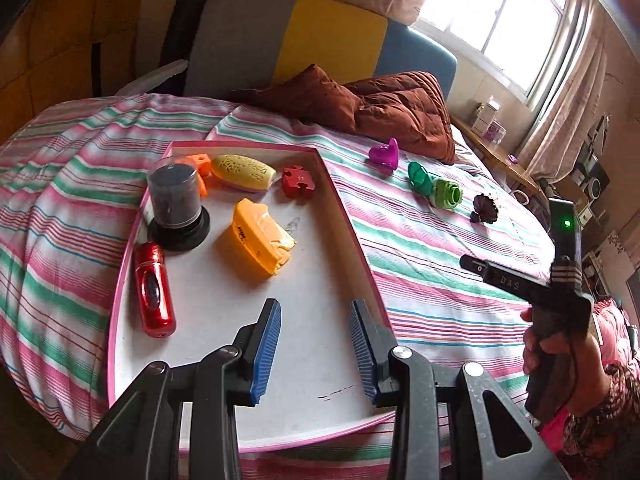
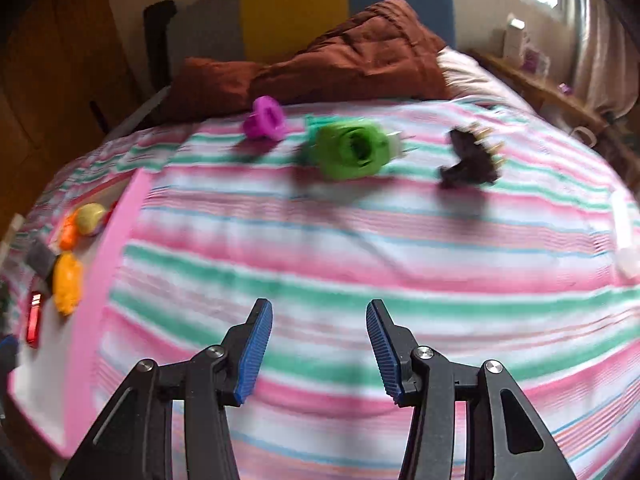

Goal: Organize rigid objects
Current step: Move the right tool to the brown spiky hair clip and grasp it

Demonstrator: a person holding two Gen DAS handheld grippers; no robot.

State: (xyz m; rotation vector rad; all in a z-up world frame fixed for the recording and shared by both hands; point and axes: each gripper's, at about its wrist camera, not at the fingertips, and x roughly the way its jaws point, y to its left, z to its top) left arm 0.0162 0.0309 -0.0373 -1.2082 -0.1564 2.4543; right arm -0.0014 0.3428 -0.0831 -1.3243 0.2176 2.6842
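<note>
With both tongs, left [image 1: 314, 344] and right [image 2: 319, 350], part-open and empty, the green piece [image 2: 352, 150] on the bed [image 2: 360, 248] is judged next to be gripped for the pink tray [image 1: 352, 216].

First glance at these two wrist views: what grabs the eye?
The pink-rimmed tray on the striped bedspread, holding bright pieces: a red flashlight, an orange block and a clear-domed black container. Right of it, loose on the bedspread, lie a purple piece, a green piece and a dark spiky piece. Both grippers, left and right, are open and empty.
</note>
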